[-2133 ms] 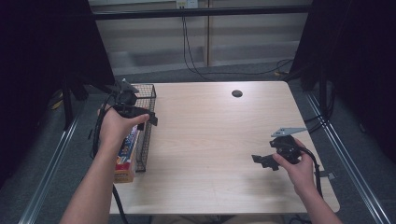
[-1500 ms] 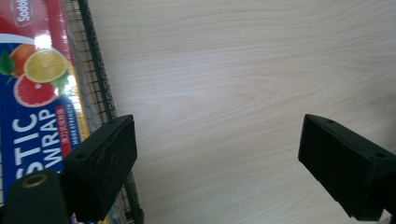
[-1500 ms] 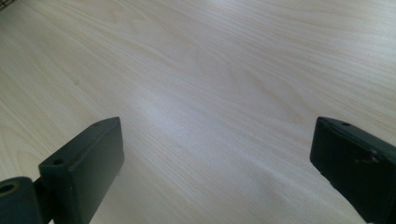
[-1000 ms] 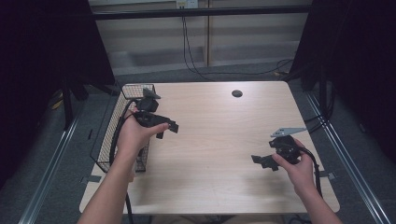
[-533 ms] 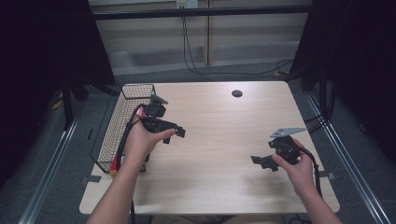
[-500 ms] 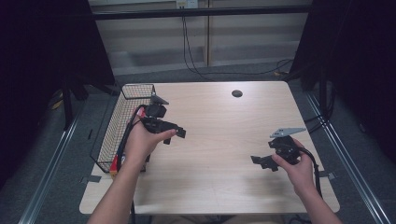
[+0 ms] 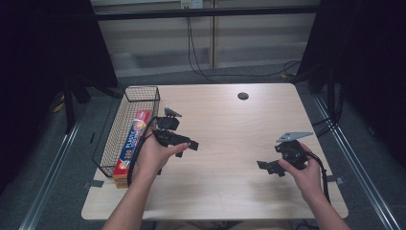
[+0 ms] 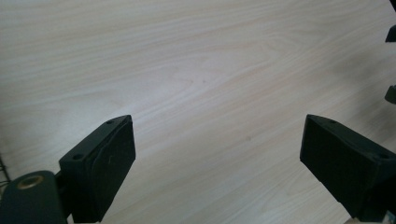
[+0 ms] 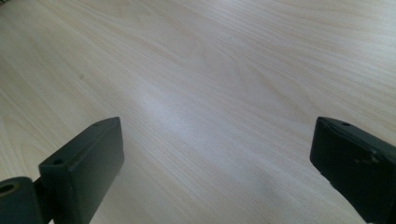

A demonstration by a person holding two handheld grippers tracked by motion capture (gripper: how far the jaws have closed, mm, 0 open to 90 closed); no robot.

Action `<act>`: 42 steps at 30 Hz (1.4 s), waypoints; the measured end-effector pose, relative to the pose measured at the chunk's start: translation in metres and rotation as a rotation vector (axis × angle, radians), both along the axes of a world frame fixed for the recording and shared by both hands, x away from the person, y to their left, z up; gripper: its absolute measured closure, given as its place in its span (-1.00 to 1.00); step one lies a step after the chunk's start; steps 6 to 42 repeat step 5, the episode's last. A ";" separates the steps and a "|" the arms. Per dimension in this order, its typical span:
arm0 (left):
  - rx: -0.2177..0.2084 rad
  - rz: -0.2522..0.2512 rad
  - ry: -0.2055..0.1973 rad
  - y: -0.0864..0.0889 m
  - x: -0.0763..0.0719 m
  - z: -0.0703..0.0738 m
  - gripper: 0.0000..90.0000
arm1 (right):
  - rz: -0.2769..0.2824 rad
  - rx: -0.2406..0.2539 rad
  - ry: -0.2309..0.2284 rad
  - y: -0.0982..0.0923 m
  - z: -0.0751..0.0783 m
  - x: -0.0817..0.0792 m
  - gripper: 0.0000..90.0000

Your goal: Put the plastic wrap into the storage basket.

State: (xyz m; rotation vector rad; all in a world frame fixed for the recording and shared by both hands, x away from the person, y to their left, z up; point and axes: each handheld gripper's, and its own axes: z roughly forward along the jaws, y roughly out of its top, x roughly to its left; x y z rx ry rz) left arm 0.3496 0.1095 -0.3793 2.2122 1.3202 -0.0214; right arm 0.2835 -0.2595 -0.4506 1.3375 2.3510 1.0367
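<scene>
— So, any writing you can read?

— Only colour. The long box (image 7: 133, 140) in the wire basket (image 7: 143, 92) has a red end, a round multicoloured mark and a blue side with yellow lettering, too small to make out. The box lies lengthwise, its near end poking past the basket's near rim at the table's left edge.

— And the tongs?

— Both wide, nothing between the jaws. The left gripper (image 7: 190, 144) is held over the table (image 7: 230, 124) just right of the basket, jaws pointing toward the middle. In the left gripper view (image 8: 212, 168) bare pale wood lies between its black pads. The right gripper (image 7: 266, 167) sits near the right edge, jaws pointing left; the right gripper view (image 9: 215, 168) has plain wood too.

— Room to move?

— Plenty. The middle is bare wood between the two grippers, which are well apart. A dark round hole (image 7: 242, 96) sits near the far edge.
</scene>
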 end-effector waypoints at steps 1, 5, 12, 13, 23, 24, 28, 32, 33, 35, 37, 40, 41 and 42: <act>-0.002 -0.001 -0.004 -0.001 -0.001 -0.002 -0.77 | 0.000 0.000 -0.002 0.000 0.000 0.000 -0.94; -0.012 -0.010 -0.019 -0.003 -0.003 -0.009 -0.77 | -0.007 0.001 -0.006 -0.001 0.000 0.000 -0.94; -0.012 -0.010 -0.019 -0.003 -0.003 -0.009 -0.77 | -0.007 0.001 -0.006 -0.001 0.000 0.000 -0.94; -0.012 -0.010 -0.019 -0.003 -0.003 -0.009 -0.77 | -0.007 0.001 -0.006 -0.001 0.000 0.000 -0.94; -0.012 -0.010 -0.019 -0.003 -0.003 -0.009 -0.77 | -0.007 0.001 -0.006 -0.001 0.000 0.000 -0.94; -0.012 -0.010 -0.019 -0.003 -0.003 -0.009 -0.77 | -0.007 0.001 -0.006 -0.001 0.000 0.000 -0.94; -0.012 -0.010 -0.019 -0.003 -0.003 -0.009 -0.77 | -0.007 0.001 -0.006 -0.001 0.000 0.000 -0.94; -0.012 -0.010 -0.019 -0.003 -0.003 -0.009 -0.77 | -0.007 0.001 -0.006 -0.001 0.000 0.000 -0.94; -0.012 -0.010 -0.019 -0.003 -0.003 -0.009 -0.77 | -0.007 0.001 -0.006 -0.001 0.000 0.000 -0.94; -0.012 -0.010 -0.019 -0.003 -0.003 -0.009 -0.77 | -0.007 0.001 -0.006 -0.001 0.000 0.000 -0.94; -0.012 -0.010 -0.019 -0.003 -0.003 -0.009 -0.77 | -0.007 0.001 -0.006 -0.001 0.000 0.000 -0.94; -0.012 -0.010 -0.019 -0.003 -0.003 -0.009 -0.77 | -0.007 0.001 -0.006 -0.001 0.000 0.000 -0.94; -0.012 -0.010 -0.019 -0.003 -0.003 -0.009 -0.77 | -0.007 0.001 -0.006 -0.001 0.000 0.000 -0.94; -0.012 -0.010 -0.019 -0.003 -0.003 -0.009 -0.77 | -0.007 0.001 -0.006 -0.001 0.000 0.000 -0.94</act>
